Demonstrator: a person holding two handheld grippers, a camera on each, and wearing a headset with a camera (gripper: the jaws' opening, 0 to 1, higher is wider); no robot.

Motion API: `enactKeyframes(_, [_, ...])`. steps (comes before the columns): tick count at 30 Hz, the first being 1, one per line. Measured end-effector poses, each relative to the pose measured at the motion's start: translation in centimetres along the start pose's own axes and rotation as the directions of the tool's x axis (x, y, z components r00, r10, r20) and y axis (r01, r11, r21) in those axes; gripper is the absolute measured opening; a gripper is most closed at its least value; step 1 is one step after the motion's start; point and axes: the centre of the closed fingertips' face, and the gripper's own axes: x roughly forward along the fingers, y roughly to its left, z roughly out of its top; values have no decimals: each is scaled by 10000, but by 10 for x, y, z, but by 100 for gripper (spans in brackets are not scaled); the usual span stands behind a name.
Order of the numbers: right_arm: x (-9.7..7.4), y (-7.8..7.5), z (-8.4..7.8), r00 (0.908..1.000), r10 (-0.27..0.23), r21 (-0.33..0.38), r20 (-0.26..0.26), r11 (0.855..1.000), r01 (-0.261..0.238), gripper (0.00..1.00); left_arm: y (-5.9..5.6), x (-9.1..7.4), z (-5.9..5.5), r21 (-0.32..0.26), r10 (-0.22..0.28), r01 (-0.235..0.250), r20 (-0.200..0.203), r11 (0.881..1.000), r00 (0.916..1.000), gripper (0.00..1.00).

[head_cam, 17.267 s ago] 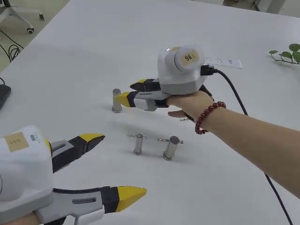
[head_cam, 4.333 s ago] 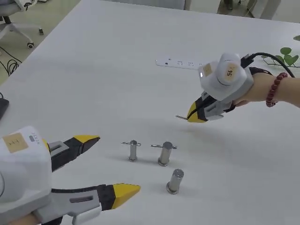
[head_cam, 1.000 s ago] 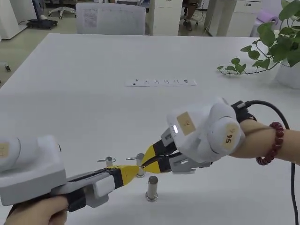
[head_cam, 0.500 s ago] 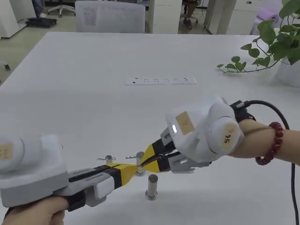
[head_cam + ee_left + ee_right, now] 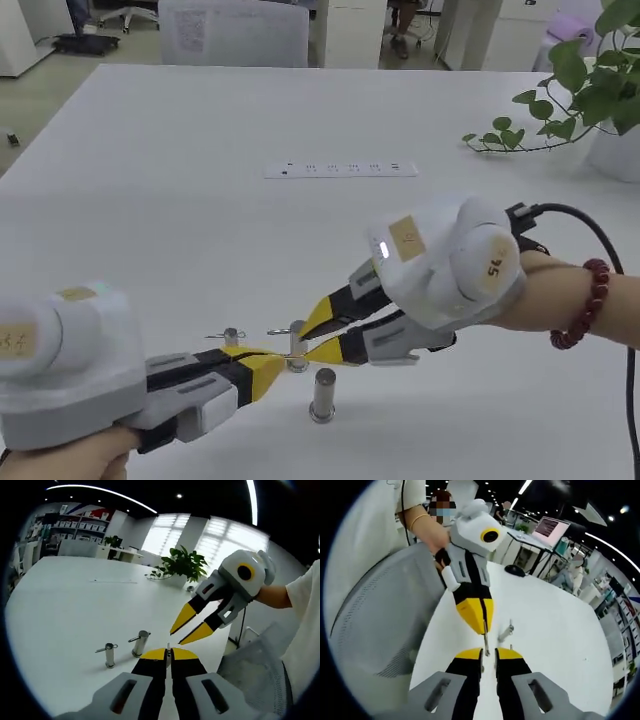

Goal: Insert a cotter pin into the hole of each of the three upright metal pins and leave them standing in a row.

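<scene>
Left jaws: pressed shut on the cotter pin [image 5: 168, 648], gripping it at the yellow tips of the left gripper [image 5: 168, 655] with a short length of wire left free.
Right jaws: parted a little, set either side of the wire's free end in the right gripper view; right gripper [image 5: 176, 637] tip to tip with the left, above the table [image 5: 200, 150].
Task's things: bare metal pin [image 5: 323, 394] upright, nearest the person, out of line with the two fitted metal pins [image 5: 109, 654] standing side by side just behind.
Step in hand: judged a hand-over or re-grip of the last cotter pin in mid-air, ahead of insertion.
Doing it well: hold the left clamp firm, keep the wire straight along the jaws, leave enough leg free to enter the hole, meet the hole square, steady the bare pin with the right against tipping, then bring it into the row.
Hard to make out: hole in the bare pin; contact between wire and right jaws; cotter pin's looped end; one fitted pin, partly behind the tips in the head view.
</scene>
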Motion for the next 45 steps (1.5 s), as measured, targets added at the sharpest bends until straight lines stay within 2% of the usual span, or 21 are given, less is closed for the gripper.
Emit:
enactKeyframes(3, [0,3,-3,9997,235,410,29,9989,-236,12,-1,-1,0,320,-53,53,-14,9995,10000,0])
enactKeyframes(6, [-1,5,-6,9987,484,1267,128,9907,-497,14,-2,-2,-1,576,-56,62,-101,9983,9999,0])
enactKeyframes(9, [-2,4,-5,9980,567,1496,284,9869,-604,16,-5,-2,-1,699,-184,192,-109,9974,9998,0])
enactKeyframes(13, [-6,10,-3,9918,1094,2198,663,9680,-1215,16,-11,-3,0,1038,-518,533,-173,9932,9985,0])
enactKeyframes(18, [-10,13,-7,9873,1441,2357,673,9592,-1561,16,-21,-4,2,1416,-954,971,-182,9852,9953,0])
enactKeyframes(21, [-12,20,-9,9810,1800,2727,728,9425,-1932,16,-25,-4,1,1579,-1170,1198,-269,9802,9928,0])
enactKeyframes(26, [-13,28,-10,9733,2136,2968,839,9271,-2290,15,-34,-6,-3,1833,-1495,1545,-408,9708,9879,0])
enactKeyframes(30, [-13,34,-10,9665,2395,3167,925,9132,-2566,15,-42,-7,-6,2071,-1894,1967,-549,9583,9804,0])
enactKeyframes(35, [-15,45,-8,9513,2848,3491,1179,8849,-3082,15,-45,-9,-8,2217,-2067,2153,-616,9511,9765,0])
enactKeyframes(38, [-14,47,-8,9495,2887,3533,1231,8813,-3138,15,-50,-11,-7,2252,-2321,2388,-563,9446,9711,0])
enactKeyframes(43, [-16,52,-4,9394,3080,3733,1506,8622,-3425,14,-57,-13,-7,2399,-2587,2644,-553,9341,9644,0])
enactKeyframes(45, [-16,54,-4,9381,3112,3731,1522,8608,-3461,14,-60,-14,-7,2433,-2714,2766,-552,9297,9609,0])
